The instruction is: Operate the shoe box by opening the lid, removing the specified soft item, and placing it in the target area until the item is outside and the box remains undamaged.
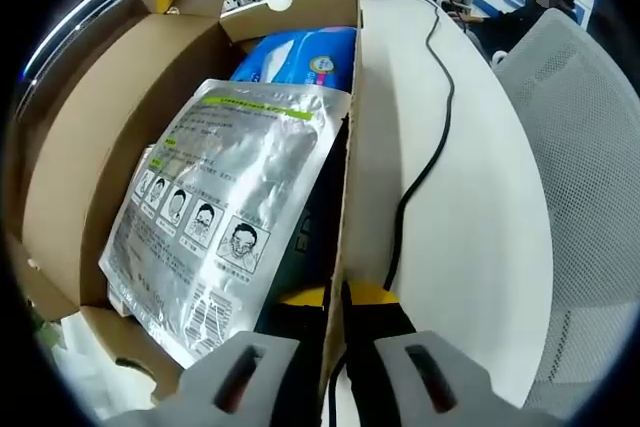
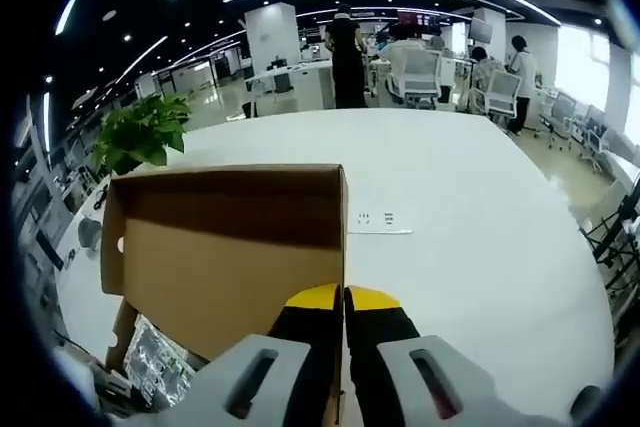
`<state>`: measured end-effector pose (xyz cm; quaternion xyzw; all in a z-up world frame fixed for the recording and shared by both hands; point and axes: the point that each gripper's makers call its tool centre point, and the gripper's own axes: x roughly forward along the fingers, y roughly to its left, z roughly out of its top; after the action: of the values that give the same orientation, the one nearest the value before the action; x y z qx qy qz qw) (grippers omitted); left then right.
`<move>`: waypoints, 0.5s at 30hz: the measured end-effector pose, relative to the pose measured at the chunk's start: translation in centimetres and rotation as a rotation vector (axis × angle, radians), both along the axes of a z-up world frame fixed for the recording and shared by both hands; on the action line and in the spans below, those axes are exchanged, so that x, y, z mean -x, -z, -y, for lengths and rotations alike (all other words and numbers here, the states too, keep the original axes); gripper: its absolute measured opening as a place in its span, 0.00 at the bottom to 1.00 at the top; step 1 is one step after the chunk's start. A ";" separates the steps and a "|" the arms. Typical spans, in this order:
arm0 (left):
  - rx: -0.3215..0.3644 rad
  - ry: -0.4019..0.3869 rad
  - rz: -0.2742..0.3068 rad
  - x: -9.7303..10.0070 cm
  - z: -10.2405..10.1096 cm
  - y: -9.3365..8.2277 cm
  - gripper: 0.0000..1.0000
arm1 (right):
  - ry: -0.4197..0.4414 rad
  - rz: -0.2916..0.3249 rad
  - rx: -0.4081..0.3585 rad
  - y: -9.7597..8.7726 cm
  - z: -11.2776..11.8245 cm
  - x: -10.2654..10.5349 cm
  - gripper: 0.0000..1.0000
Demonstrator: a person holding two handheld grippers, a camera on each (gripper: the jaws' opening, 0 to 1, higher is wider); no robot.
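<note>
Shoe box (image 1: 120, 137) stands open on the white table (image 1: 470, 237), lid (image 2: 230, 247) raised — each gripper pinches a cardboard edge, left gripper (image 1: 335, 297) on the right wall, right gripper (image 2: 343, 299) on the lid. Inside lies a silver mask pouch (image 1: 225, 197) before a blue pack (image 1: 300, 57). Opening seems done; next, one gripper must release and grasp the soft item.

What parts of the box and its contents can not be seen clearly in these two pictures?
- Blue pack, left gripper view: its lower part is hidden behind the silver mask pouch.
- Box bottom, left gripper view: covered by the pouch and the dark item beside it.
- Silver pouch, right gripper view: the raised cardboard lid hides all but a corner.
- Small print on the pouch: too small to read.
- Paper slip on the table: too small to read.
</note>
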<state>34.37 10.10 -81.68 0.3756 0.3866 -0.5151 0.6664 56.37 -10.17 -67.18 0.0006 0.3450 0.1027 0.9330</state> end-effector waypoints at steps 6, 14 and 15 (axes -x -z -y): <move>0.001 -0.023 -0.023 -0.1 -0.1 0.0 0.03 | 0.031 -0.018 -0.018 0.7 -0.1 0.5 0.00; 0.002 -0.014 -0.012 -0.1 0.0 0.0 0.04 | 0.016 -0.010 0.002 0.7 0.1 1.0 0.00; 0.002 -0.015 -0.013 -0.1 0.0 0.1 0.04 | 0.019 -0.019 0.001 0.8 0.1 1.2 0.00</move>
<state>34.44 10.09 -81.73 0.3687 0.3932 -0.5129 0.6681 55.16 -10.28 -68.01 0.0044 0.3536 0.0938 0.9307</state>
